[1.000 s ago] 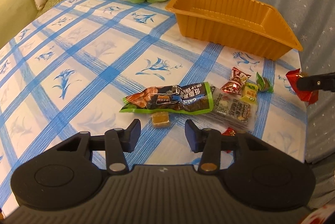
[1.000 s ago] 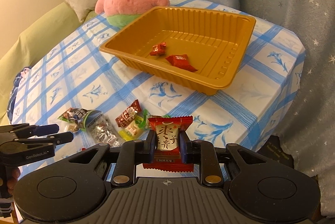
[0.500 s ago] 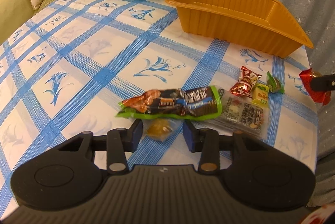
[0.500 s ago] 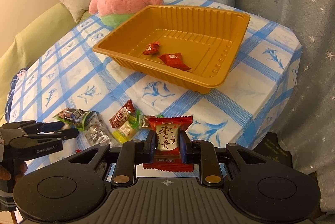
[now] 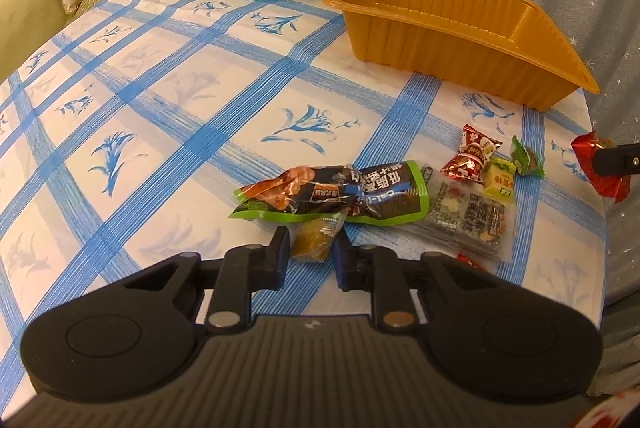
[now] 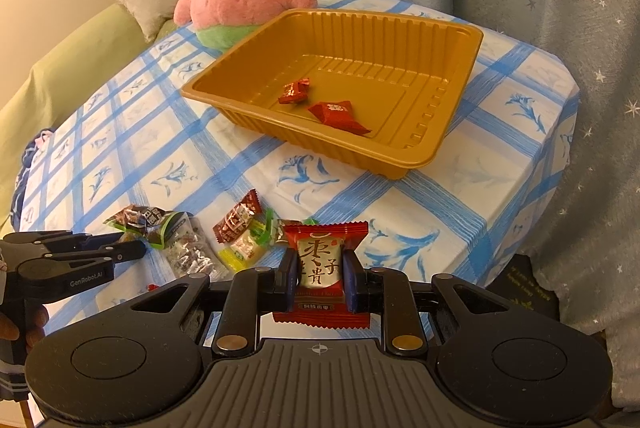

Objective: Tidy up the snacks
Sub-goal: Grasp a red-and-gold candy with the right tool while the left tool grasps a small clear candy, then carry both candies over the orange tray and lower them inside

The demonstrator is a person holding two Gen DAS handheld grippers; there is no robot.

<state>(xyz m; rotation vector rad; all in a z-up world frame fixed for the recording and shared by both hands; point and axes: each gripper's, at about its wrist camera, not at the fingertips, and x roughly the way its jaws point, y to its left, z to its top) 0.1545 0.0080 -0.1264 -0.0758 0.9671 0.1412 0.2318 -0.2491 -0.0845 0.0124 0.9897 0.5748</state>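
Candy [image 5: 316, 239] looks light and crinkly, so pinch its middle. Left gripper [image 5: 310, 248] is closing around it; right gripper [image 6: 320, 273] clamps a red packet [image 6: 322, 268].

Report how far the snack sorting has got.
Done: two red candies lie in the gold tray.

In hand: the right gripper clamps a red jujube packet; the left gripper is closing on a small yellow-brown snack.

Left: the long green-edged packet, the clear packet and several small candies on the tablecloth.
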